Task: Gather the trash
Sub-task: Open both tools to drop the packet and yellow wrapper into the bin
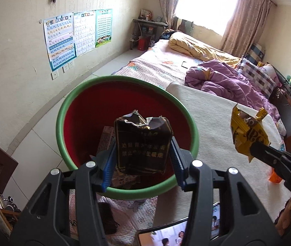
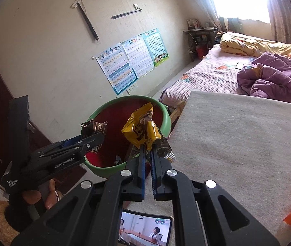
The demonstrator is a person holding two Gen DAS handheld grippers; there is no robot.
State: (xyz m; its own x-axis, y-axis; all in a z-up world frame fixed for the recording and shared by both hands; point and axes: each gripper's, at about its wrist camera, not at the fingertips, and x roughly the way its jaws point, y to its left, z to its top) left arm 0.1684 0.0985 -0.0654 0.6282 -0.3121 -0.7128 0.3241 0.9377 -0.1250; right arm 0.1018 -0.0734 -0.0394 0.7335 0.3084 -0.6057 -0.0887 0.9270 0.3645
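The left tongs (image 1: 143,153) clamp a torn black cardboard pack (image 1: 143,143) above the green-rimmed red plastic bin (image 1: 63,112); the right tongs (image 2: 147,153) pinch a crinkled yellow foil wrapper (image 2: 141,129).

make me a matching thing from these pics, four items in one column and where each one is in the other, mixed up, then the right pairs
Things:
1. black torn packet
2. yellow snack wrapper
3. green-rimmed red bin
4. phone playing a video

Places:
A. lying screen-up on the near edge of the white surface
B. pinched in the right gripper
C. standing beside the white surface, with trash already inside
D. clamped between the left gripper fingers, above the bin

Pairs: 1-D, 2-B, 3-C, 4-A
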